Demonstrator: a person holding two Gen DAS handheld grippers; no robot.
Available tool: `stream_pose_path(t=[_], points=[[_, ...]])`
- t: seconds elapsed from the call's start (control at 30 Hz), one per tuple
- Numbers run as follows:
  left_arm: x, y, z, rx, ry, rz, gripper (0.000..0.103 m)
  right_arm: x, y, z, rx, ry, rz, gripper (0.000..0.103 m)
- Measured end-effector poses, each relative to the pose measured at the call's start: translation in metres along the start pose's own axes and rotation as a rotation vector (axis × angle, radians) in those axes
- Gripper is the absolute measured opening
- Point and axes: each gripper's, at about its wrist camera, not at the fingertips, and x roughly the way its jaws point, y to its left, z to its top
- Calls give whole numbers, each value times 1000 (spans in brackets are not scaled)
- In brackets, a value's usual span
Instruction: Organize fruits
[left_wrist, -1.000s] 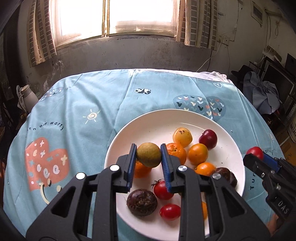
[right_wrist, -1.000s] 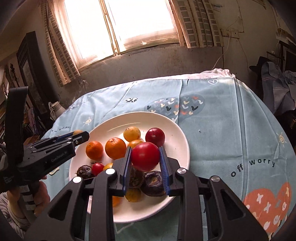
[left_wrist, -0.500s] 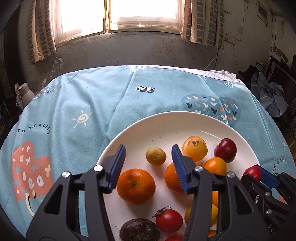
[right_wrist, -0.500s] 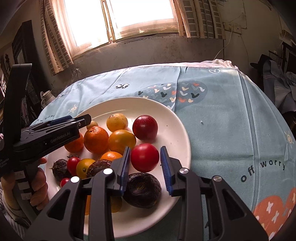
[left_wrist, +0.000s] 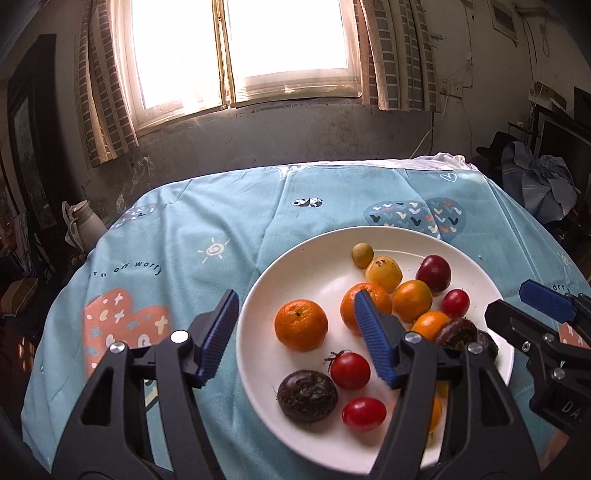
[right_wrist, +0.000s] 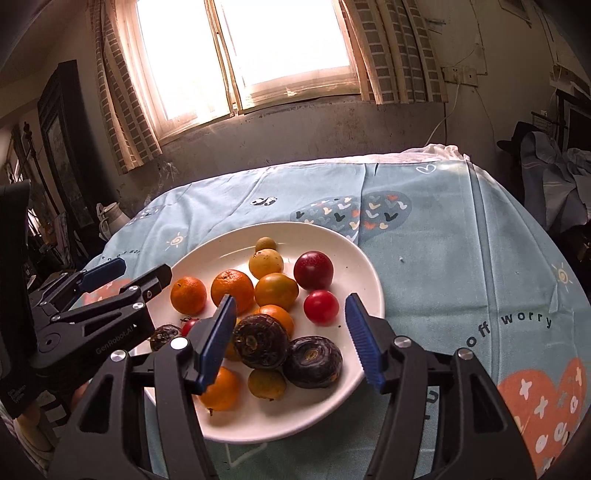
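Fruits gathered on white plate (left_wrist: 280, 280), blue tablecloth (left_wrist: 207, 229) beneath

Left gripper (left_wrist: 295, 332) and right gripper (right_wrist: 290, 334) jaws are seen opening, nothing gripped; small red tomato (right_wrist: 321, 306) is left on plate

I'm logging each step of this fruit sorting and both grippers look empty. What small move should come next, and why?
Probably draw both grippers back from the plate. The left gripper and right gripper have jaws opening with nothing pinched between them, and the small green-yellow fruit and the red tomato already lie free on the plate, so lingering low risks nudging them.
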Motion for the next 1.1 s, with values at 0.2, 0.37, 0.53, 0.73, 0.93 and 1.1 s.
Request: stream_pose_path(t=[0.2,0.37,0.53,0.73,0.93,1.1], points=[[-52,11,-18,-22,-40,15,71,-41,21,-9,-23,-57,23,62],[-95,16,-36,-37,-85,36,74,-80,39,-26,-74,-122,21,62],[-131,19,-54,-72,-117,29,82,-118,42,-50,-72,-201,29,64],[-154,14,-89,-58,-172,88,101,-133,44,-78,-117,-223,-37,102],[-118,19,-111,-37,22,31,101,-102,25,-77,-36,-19,-87,102],[-125,28,-110,-75,15,10,101,-86,28,-90,-51,86,-136,102]])
